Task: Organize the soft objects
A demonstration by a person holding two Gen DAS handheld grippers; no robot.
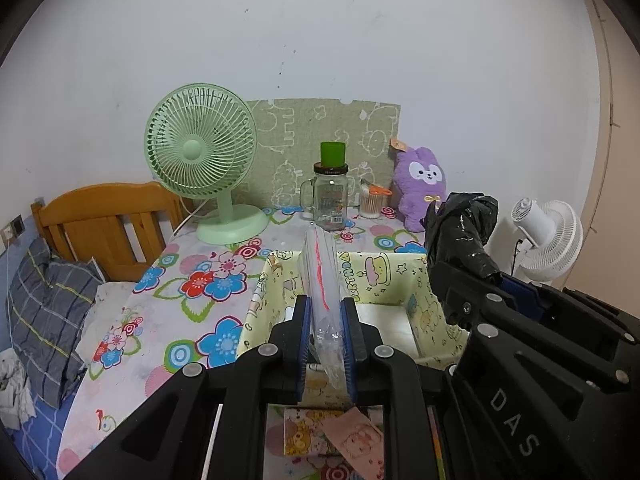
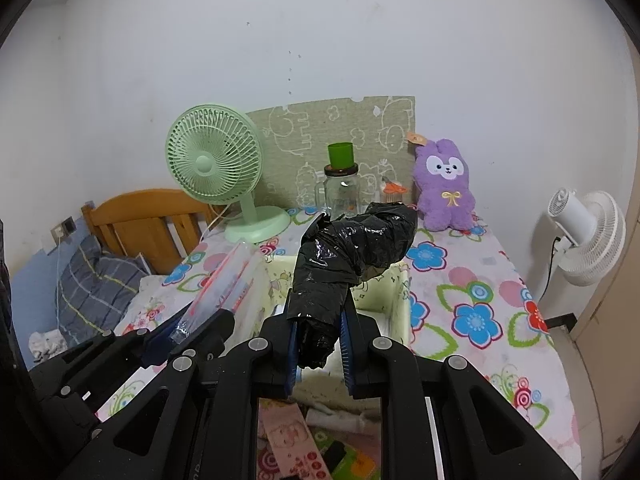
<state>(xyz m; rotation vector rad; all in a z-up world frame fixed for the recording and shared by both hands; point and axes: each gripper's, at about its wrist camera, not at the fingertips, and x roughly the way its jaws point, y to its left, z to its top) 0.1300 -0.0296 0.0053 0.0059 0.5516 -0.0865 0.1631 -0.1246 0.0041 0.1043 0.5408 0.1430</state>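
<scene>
My left gripper is shut on a stack of clear zip bags with a red seal line, which stick up and forward over a pale yellow cartoon-print fabric box. My right gripper is shut on a crumpled black plastic bag, held above the same box. In the left wrist view the right gripper and the black bag stand at the right. In the right wrist view the left gripper with the clear bags is at the left. A purple plush rabbit sits at the table's back.
On the flowered tablecloth stand a green desk fan, a glass mug jar with a green cup on it and a cotton-swab jar. A wooden headboard and plaid pillow lie left; a white fan stands right.
</scene>
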